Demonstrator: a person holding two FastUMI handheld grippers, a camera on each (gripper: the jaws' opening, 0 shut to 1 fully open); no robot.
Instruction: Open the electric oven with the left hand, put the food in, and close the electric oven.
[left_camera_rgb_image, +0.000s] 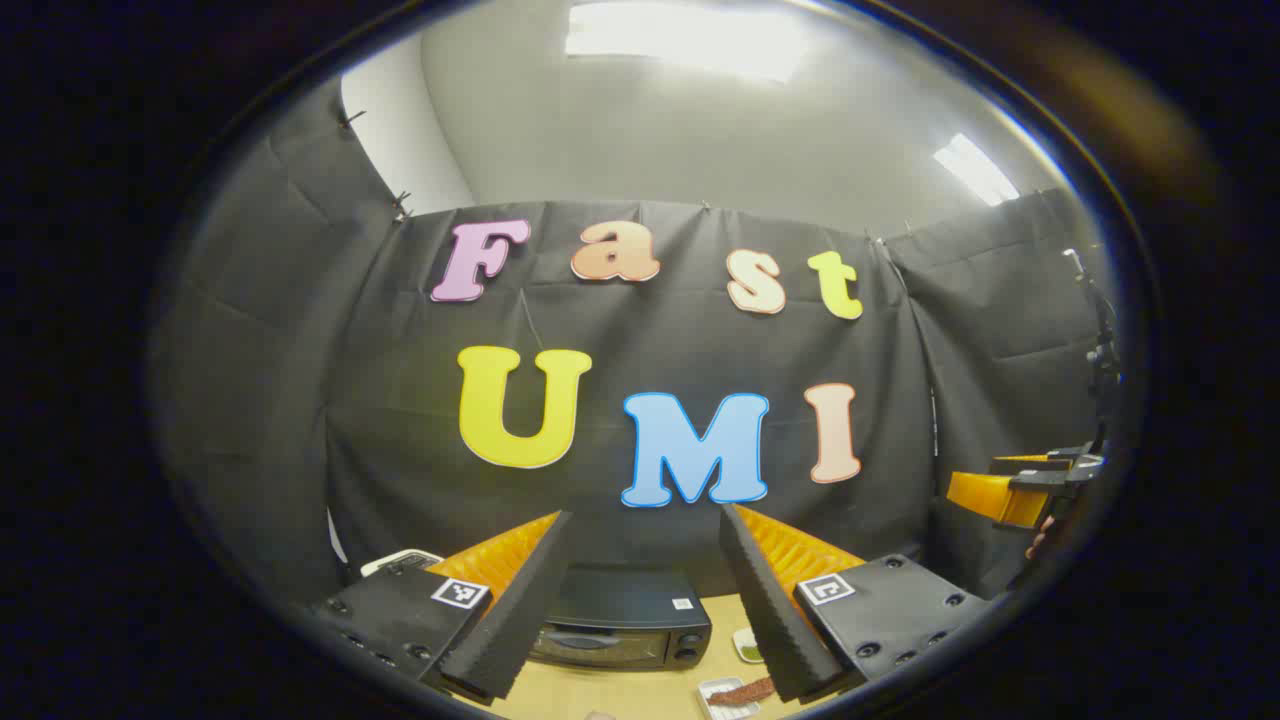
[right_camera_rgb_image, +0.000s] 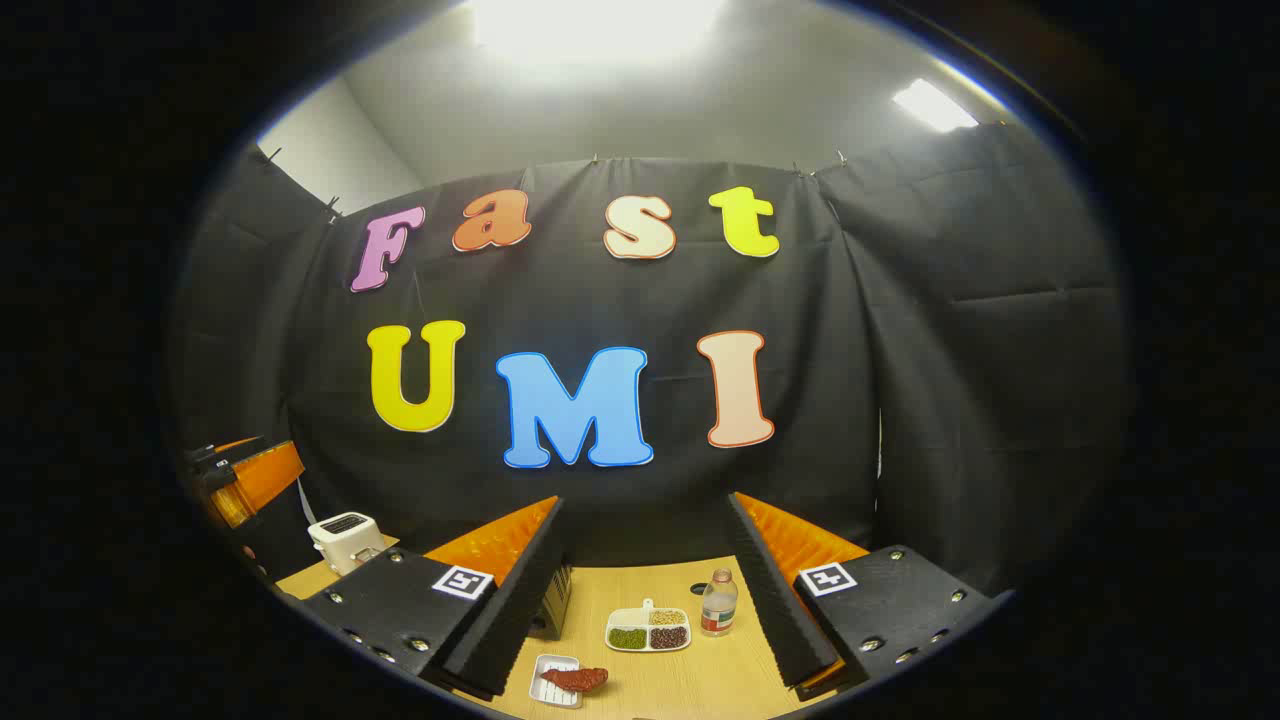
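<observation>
The black electric oven (left_camera_rgb_image: 622, 628) stands on the wooden table (left_camera_rgb_image: 620, 690) with its door closed, seen between my left gripper's fingers. My left gripper (left_camera_rgb_image: 645, 600) is open, held high above the table, empty. A reddish-brown piece of food (left_camera_rgb_image: 745, 692) lies on a small white tray (left_camera_rgb_image: 722, 700) to the oven's right. In the right gripper view the same food (right_camera_rgb_image: 576, 679) rests on its tray (right_camera_rgb_image: 553, 682) at the table's front. My right gripper (right_camera_rgb_image: 650, 590) is open and empty, also well above the table. A corner of the oven (right_camera_rgb_image: 553, 605) shows behind its left finger.
A white divided dish (right_camera_rgb_image: 648, 632) with green, tan and dark beans and a small clear bottle (right_camera_rgb_image: 718, 604) stand mid-table. A white toaster (right_camera_rgb_image: 345, 540) sits at the table's far left. The other gripper (left_camera_rgb_image: 1030, 490) hangs at the right edge of the left gripper view.
</observation>
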